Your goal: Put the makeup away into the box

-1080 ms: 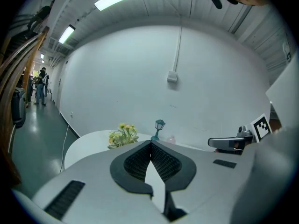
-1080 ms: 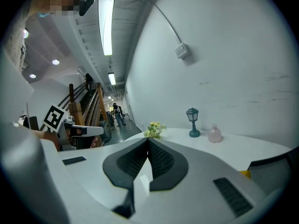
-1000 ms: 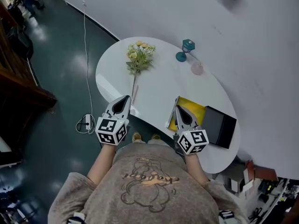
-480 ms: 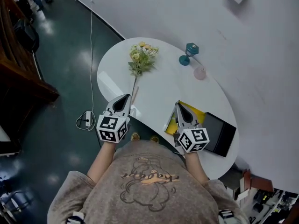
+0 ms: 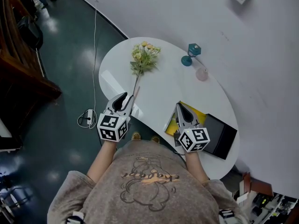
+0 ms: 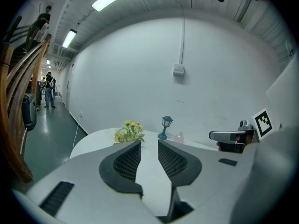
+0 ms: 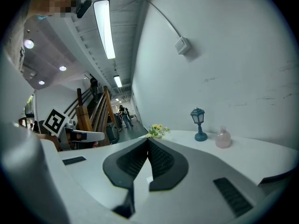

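Observation:
A flat yellow box (image 5: 196, 112) lies at the near right of the white oval table (image 5: 159, 90), with a black case (image 5: 220, 130) beside it. A small pink bottle (image 5: 202, 73) stands at the table's far side, also seen as the pink bottle (image 7: 223, 138) in the right gripper view. My left gripper (image 5: 124, 97) hovers over the table's near left edge; its jaws are opening and nothing is between them (image 6: 149, 143). My right gripper (image 5: 180, 106) is shut and empty, its tip at the yellow box's near left corner (image 7: 148, 141).
A bunch of yellow flowers (image 5: 143, 58) lies at the table's far left, its stem reaching toward my left gripper. A teal lamp figure (image 5: 190, 54) stands next to the pink bottle. A white cable and plug (image 5: 87, 120) lie on the dark floor at the left.
The left gripper's jaws have parted from shut to a narrow gap. Both grippers stay at about the same places over the near table edge.

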{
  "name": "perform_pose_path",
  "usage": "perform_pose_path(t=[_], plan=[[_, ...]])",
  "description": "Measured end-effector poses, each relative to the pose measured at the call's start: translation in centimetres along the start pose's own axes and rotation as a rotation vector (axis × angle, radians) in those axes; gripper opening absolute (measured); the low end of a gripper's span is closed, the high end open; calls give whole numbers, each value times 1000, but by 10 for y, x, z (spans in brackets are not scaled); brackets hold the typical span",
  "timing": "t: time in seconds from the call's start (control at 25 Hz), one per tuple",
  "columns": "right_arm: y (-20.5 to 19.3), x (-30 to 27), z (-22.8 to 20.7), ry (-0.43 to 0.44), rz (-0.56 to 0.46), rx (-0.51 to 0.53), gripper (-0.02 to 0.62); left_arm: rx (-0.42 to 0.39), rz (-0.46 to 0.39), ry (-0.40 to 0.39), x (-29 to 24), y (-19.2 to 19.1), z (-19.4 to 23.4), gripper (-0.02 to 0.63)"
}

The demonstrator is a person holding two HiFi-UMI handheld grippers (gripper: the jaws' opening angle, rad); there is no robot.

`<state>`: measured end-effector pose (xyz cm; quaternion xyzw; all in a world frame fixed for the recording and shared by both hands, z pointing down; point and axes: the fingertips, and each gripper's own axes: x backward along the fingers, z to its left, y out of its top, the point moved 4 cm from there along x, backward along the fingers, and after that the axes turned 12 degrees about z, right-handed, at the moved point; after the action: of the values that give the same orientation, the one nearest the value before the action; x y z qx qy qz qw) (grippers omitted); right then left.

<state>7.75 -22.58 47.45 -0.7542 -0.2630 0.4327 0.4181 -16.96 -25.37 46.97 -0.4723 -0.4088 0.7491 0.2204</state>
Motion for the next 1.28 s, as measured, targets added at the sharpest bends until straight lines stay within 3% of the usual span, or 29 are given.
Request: perform_pose_path(t=[0.36, 0.48, 0.56, 1.28], plan=[[-1, 8, -11, -2, 5, -2, 3, -28, 46, -38, -15, -4, -14, 229], [-2, 9, -15, -5, 4, -6, 3, -33, 54, -23, -21, -6, -13, 318], [-3, 10, -17, -7, 4, -8, 3, -37, 63, -14, -25, -8, -12, 338], [-12, 28, -30, -59, 4, -38, 3, -51, 275, 38, -87, -81, 17, 348]])
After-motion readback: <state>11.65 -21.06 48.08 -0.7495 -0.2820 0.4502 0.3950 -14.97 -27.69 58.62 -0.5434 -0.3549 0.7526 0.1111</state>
